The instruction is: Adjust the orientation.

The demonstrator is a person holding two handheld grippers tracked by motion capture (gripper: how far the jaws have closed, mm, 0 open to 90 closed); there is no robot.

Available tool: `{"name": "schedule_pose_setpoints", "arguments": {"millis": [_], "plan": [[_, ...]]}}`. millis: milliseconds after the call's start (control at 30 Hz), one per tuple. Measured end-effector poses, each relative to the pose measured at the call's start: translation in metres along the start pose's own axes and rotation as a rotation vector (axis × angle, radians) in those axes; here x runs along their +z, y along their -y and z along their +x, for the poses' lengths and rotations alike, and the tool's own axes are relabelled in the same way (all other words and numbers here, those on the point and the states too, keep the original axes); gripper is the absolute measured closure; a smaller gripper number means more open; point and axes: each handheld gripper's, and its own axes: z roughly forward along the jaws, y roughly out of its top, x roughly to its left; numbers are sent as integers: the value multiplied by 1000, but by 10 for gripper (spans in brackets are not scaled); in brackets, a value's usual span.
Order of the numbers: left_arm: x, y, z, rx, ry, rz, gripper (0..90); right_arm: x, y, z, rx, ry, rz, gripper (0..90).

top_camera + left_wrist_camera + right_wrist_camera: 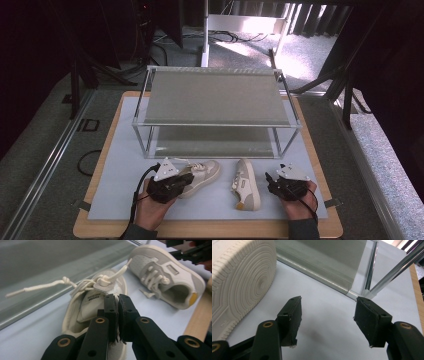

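Two cream sneakers lie on the pale mat in front of the rack. The left sneaker (204, 173) (86, 303) points toward the back right, its loose lace trailing toward the rack. My left gripper (187, 180) (118, 298) is at its heel, with the jaws pressed together on the heel rim. Tipped on its side, the right sneaker (246, 184) (165, 275) turns its ribbed sole (239, 277) toward my right gripper (270, 181) (328, 302). That gripper stands open just right of the sneaker with only bare mat between its pads.
A two-level metal rack (215, 95) with grey shelves stands at the back of the mat (120, 170), its lower shelf edge (317, 275) close ahead of the right gripper. The mat lies on a wooden board (210, 229). Dark stands and cables surround the table.
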Motion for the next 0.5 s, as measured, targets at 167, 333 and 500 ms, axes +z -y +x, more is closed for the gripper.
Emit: {"name": "schedule_pose_setpoints", "arguments": {"millis": [167,333,500], "plan": [[-9,3,6,-3,-52,-15,858,0,0,1,-2,-1,-2,384],[-13,8,6,24,-114,12,857,0,-1,1,-6,0,-2,384],[-11,14,2,48,-97,39,851,0,-1,2,-3,0,-3,384]]}}
